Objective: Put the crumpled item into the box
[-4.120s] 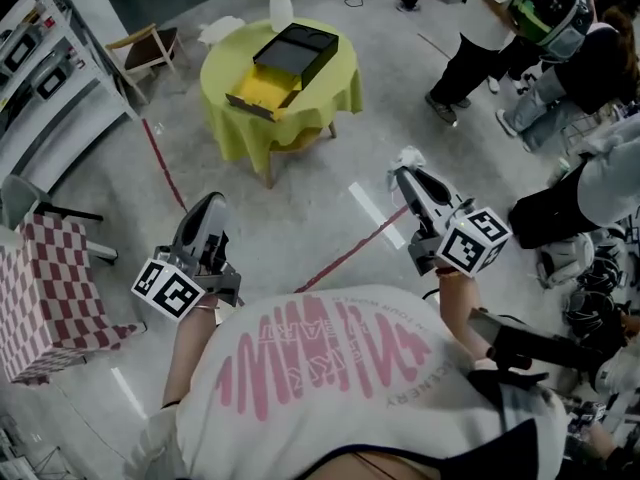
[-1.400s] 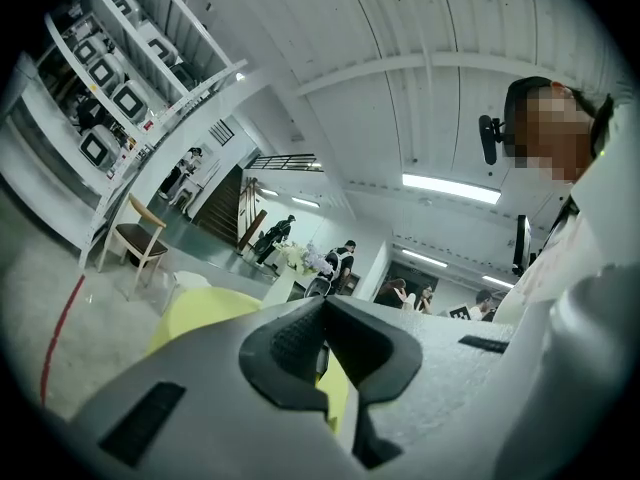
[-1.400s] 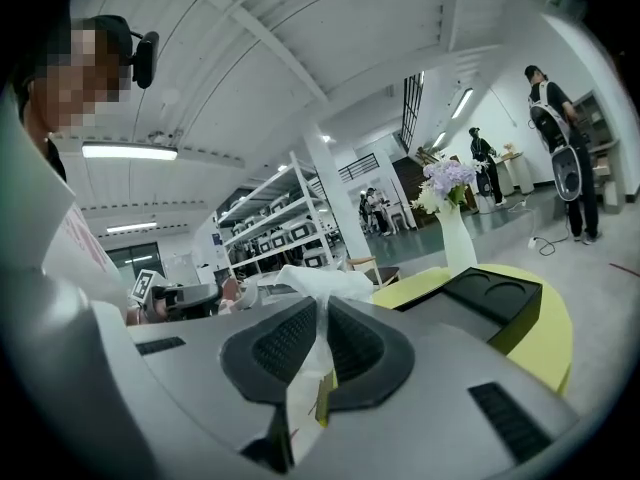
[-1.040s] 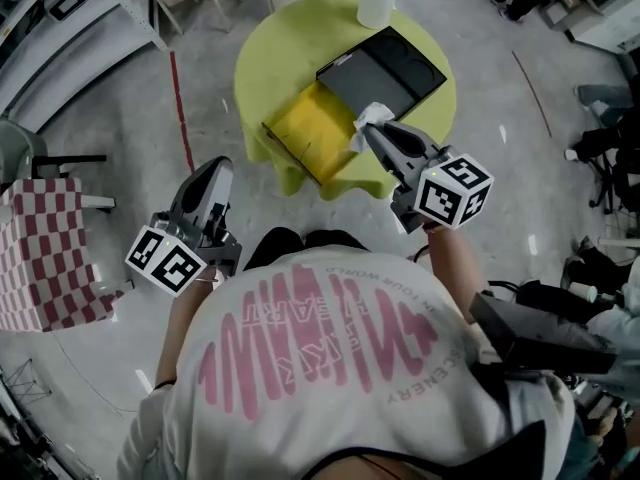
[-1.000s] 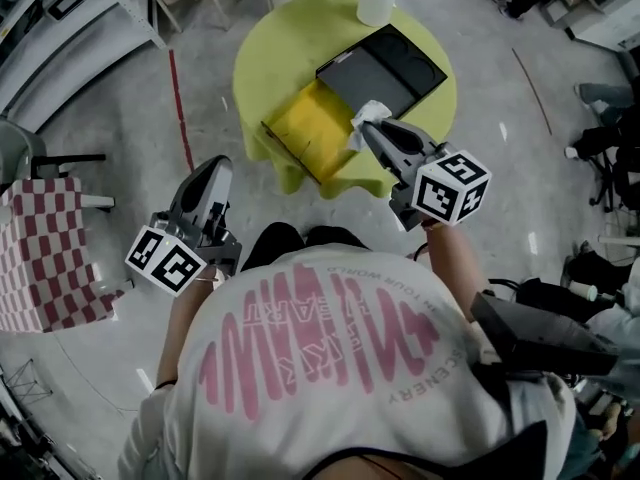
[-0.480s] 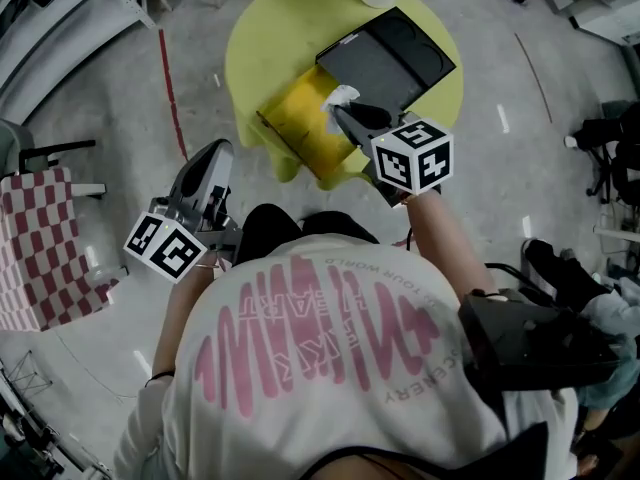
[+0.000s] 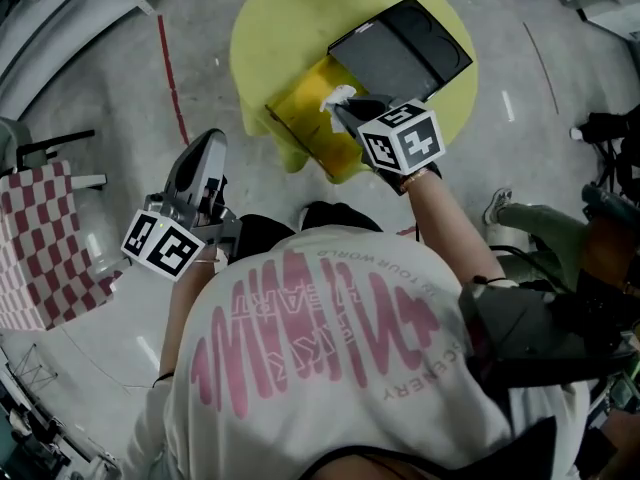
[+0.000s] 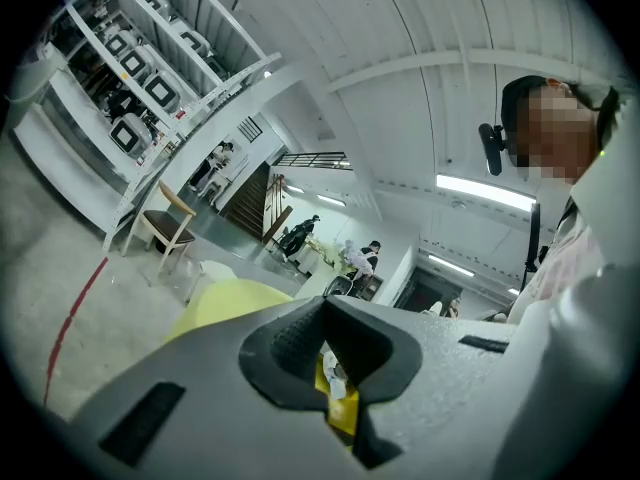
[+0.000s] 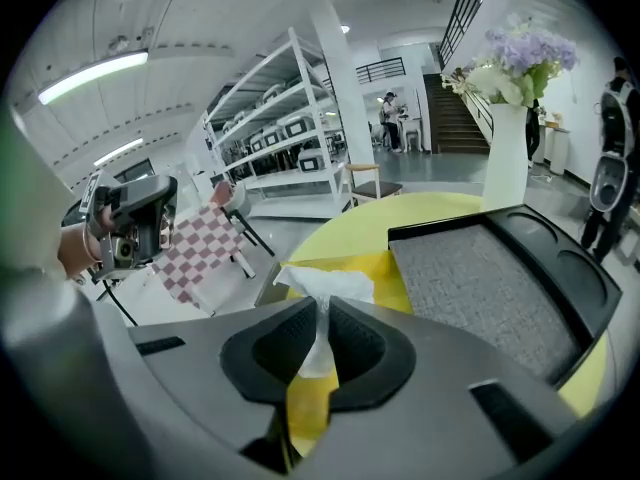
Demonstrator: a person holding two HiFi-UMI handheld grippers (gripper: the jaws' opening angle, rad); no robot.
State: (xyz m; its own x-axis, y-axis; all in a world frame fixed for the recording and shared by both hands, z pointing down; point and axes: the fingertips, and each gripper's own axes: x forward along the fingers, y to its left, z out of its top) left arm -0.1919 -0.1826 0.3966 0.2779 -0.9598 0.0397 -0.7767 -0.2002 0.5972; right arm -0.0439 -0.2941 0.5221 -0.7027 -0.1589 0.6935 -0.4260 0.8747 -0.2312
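The crumpled item is a white tissue point(image 7: 335, 96). My right gripper point(image 7: 345, 110) is shut on it and holds it over the open yellow box point(image 7: 305, 120), which lies on the round yellow-green table point(image 7: 270, 28). In the right gripper view the tissue point(image 9: 322, 286) sticks up from between the pads, with the yellow box point(image 9: 390, 268) right behind it. A black lid point(image 7: 400, 53) lies beside the box. My left gripper point(image 7: 205, 146) hangs over the floor, left of the table, shut with nothing in it; in its own view the left gripper point(image 8: 322, 308) faces the table point(image 8: 225, 303).
A red-and-white checked chair point(image 7: 40, 258) stands at the left. A red line point(image 7: 170, 78) runs across the floor beside the table. A white vase point(image 9: 505, 158) with flowers stands at the table's far side. A person's legs point(image 7: 540, 218) are at the right.
My right gripper has carried the tissue left and forward, from the table's near edge to above the yellow box. The table has come nearer. The left gripper has stayed low at the left.
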